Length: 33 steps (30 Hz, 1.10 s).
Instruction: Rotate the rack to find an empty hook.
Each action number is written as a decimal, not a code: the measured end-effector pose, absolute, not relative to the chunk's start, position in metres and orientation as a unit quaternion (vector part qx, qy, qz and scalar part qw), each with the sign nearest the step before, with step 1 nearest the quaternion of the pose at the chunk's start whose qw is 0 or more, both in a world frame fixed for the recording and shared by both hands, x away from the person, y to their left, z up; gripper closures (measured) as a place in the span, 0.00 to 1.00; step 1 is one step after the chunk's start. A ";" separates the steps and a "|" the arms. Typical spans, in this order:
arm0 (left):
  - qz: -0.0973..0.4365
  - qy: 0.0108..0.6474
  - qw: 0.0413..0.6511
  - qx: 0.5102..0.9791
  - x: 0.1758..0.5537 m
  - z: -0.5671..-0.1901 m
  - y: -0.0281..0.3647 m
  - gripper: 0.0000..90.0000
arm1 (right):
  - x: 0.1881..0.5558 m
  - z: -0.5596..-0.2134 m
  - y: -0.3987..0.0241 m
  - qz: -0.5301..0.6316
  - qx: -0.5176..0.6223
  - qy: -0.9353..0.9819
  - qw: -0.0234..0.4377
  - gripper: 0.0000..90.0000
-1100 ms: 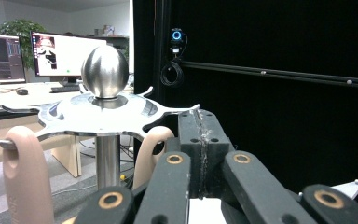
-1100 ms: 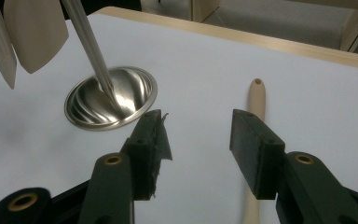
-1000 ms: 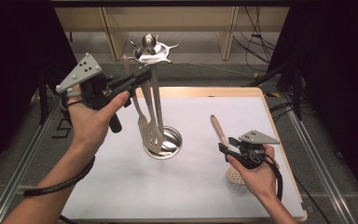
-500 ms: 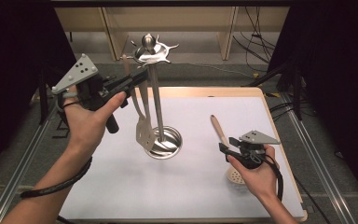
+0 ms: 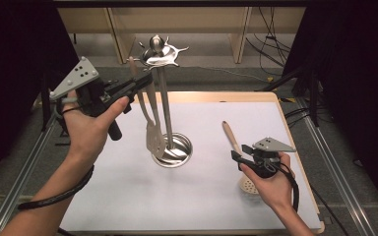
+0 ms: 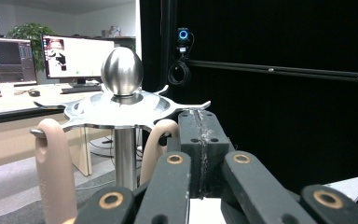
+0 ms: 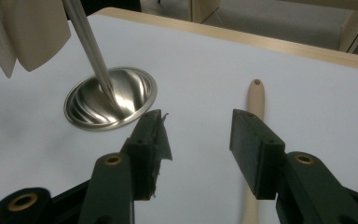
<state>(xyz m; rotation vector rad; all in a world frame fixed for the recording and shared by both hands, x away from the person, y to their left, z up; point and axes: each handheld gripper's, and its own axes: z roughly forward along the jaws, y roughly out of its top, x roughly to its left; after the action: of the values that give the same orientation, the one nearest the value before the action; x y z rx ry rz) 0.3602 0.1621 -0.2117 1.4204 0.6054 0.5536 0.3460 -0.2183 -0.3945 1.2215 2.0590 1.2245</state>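
A steel utensil stand rises from a round base on the white mat, with an egg-shaped knob above its ring of hooks. Beige utensils hang from the hooks; one handle hangs at the left, and another looped handle stands right beside my left gripper. That gripper is raised to hook height, its jaws shut, with nothing seen between them. My right gripper is open low over the mat, above a wooden-handled skimmer that lies flat.
The white mat covers a wooden tabletop whose edge runs along the right. Black curtains stand at both sides. Cables lie on the floor beyond the table, and a desk with monitors is far behind the stand.
The hanging beige utensils have swung slightly to the left. Both hands have stayed where they were.
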 end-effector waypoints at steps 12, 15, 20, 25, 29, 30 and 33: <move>0.256 0.274 0.678 0.632 0.361 -0.212 0.169 0.99 | 0.344 -0.394 -0.216 0.441 0.458 0.743 0.208 0.60; 0.256 0.274 0.678 0.632 0.362 -0.211 0.170 0.99 | 0.346 -0.395 -0.217 0.445 0.446 0.745 0.218 0.60; 0.258 0.277 0.677 0.631 0.363 -0.211 0.172 0.99 | 0.346 -0.395 -0.218 0.445 0.441 0.746 0.225 0.60; 0.259 0.278 0.677 0.630 0.364 -0.211 0.174 0.99 | 0.347 -0.396 -0.218 0.447 0.442 0.745 0.223 0.60; 0.260 0.279 0.676 0.630 0.364 -0.211 0.175 0.99 | 0.346 -0.395 -0.219 0.441 0.441 0.746 0.233 0.60; 0.260 0.279 0.677 0.630 0.364 -0.211 0.176 0.99 | 0.347 -0.395 -0.218 0.446 0.443 0.745 0.224 0.60; 0.262 0.282 0.676 0.629 0.365 -0.211 0.177 0.99 | 0.346 -0.395 -0.218 0.441 0.445 0.745 0.227 0.60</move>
<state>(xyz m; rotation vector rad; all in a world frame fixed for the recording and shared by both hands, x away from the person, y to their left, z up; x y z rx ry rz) 0.3649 0.1769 -0.2109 1.4140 0.6341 0.5881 0.3459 -0.2181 -0.3954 1.2272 2.0535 1.2144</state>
